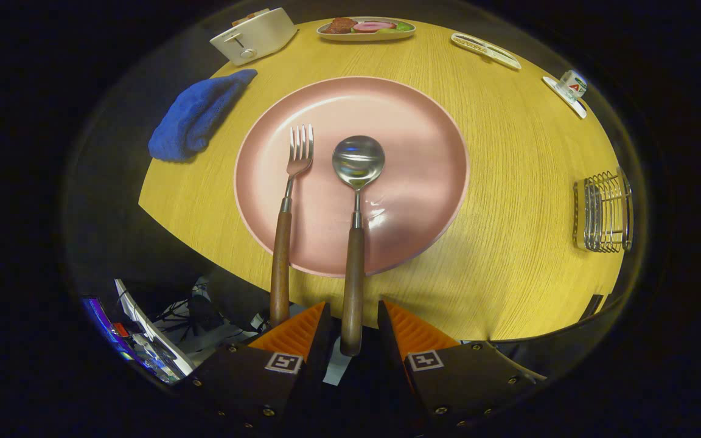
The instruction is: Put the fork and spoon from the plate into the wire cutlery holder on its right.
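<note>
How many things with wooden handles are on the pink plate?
2: the fork lies left, the spoon right, its handle end between the open gripper fingers. None seem hidden.

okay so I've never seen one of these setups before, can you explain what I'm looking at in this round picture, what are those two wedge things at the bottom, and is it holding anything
The picture comes from a wide-angle camera mounted on a hand-held gripper, a two-finger tool that a person carries. It looks forward along the fingers, which are the two wedges at the bottom.

Ahead is a round wooden table. On it lies a pink plate with a fork and a spoon, both with wooden handles that stick out over the plate's near rim. To the right of the plate stands a wire cutlery holder. Farther off are a blue cloth, a toaster and a dish of food.

The fingers are open. The end of the spoon's handle sits in the gap between them, but there is space on both sides, so nothing is gripped yet. The fork's handle lies just beside the left finger.
</note>
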